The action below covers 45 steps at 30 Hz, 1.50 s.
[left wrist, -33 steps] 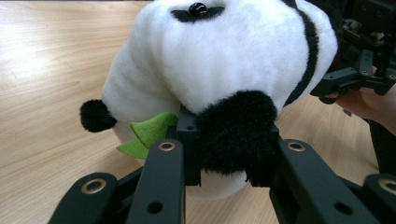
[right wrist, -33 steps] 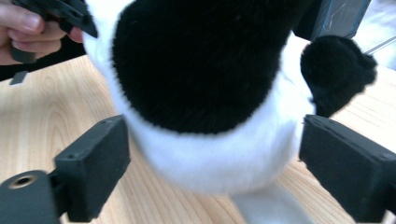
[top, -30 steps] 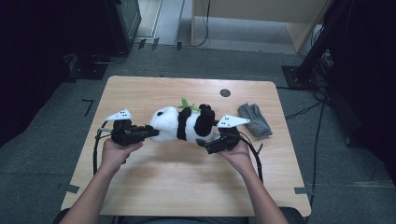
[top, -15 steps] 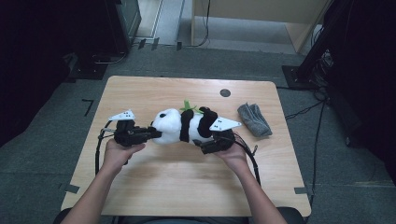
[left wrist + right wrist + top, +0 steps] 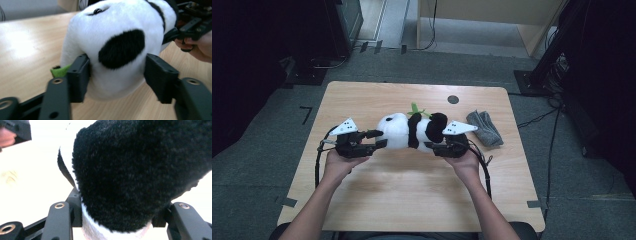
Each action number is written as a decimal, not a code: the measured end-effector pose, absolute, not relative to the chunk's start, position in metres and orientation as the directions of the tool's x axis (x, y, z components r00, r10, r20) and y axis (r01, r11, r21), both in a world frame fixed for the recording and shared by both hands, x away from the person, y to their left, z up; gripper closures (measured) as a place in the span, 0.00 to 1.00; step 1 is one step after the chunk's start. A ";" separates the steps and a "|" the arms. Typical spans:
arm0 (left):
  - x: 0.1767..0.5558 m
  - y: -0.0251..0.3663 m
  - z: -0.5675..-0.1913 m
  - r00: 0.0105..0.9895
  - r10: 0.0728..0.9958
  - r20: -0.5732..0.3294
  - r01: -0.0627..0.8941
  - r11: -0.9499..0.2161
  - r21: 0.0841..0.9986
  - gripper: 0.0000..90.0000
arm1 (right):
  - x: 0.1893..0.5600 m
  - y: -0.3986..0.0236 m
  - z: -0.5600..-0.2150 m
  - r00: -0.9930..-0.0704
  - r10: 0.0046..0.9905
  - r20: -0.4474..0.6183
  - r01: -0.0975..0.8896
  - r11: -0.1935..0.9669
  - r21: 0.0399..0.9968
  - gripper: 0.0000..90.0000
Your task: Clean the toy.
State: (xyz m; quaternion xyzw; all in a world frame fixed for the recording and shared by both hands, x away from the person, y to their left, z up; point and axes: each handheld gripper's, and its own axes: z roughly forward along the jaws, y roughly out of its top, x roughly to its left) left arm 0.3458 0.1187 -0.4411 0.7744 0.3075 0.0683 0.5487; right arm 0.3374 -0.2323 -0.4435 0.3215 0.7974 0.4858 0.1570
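A black and white plush panda (image 5: 409, 131) lies on its side on the wooden table (image 5: 412, 195), with a green leaf (image 5: 417, 109) on its far side. My left gripper (image 5: 381, 138) is at its head (image 5: 117, 45). Its jaws have just been opening and now stand either side of the head, the pads (image 5: 80, 75) just touching the fur. My right gripper (image 5: 435, 146) is at the other end. Its jaws have just been closing and now press on the panda's black hind part (image 5: 140, 170).
A folded grey cloth (image 5: 484, 127) lies to the right of the panda, near the table's right edge. A small dark round spot (image 5: 453, 99) sits near the far edge. Bare wood stretches in front of both hands.
The right gripper has moved in from the right and its jaws have closed around the panda's rear. The left gripper's jaws have spread apart at the head. The panda has shifted slightly left.
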 end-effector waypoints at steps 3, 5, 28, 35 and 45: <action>0.344 0.124 -0.443 0.822 0.544 -0.172 0.342 -0.229 0.911 0.39 | 0.340 -0.240 -0.438 -0.734 0.673 0.096 0.388 0.299 0.872 0.50; 0.345 0.128 -0.445 0.825 0.540 -0.168 0.343 -0.242 0.908 0.39 | 0.341 -0.245 -0.434 -0.728 0.677 0.112 0.397 0.282 0.873 0.50; 0.341 0.118 -0.459 0.879 0.470 -0.083 0.254 -0.314 0.915 0.11 | 0.335 -0.241 -0.420 -0.779 0.570 0.260 0.473 0.262 0.841 0.50; 0.343 0.114 -0.462 0.859 0.506 -0.072 0.276 -0.341 0.899 0.16 | 0.334 -0.232 -0.426 -0.779 0.560 0.281 0.498 0.280 0.821 0.50; 0.343 0.106 -0.455 0.792 0.589 -0.164 0.403 -0.302 0.864 0.55 | 0.338 -0.231 -0.429 -0.750 0.605 0.267 0.507 0.268 0.819 0.39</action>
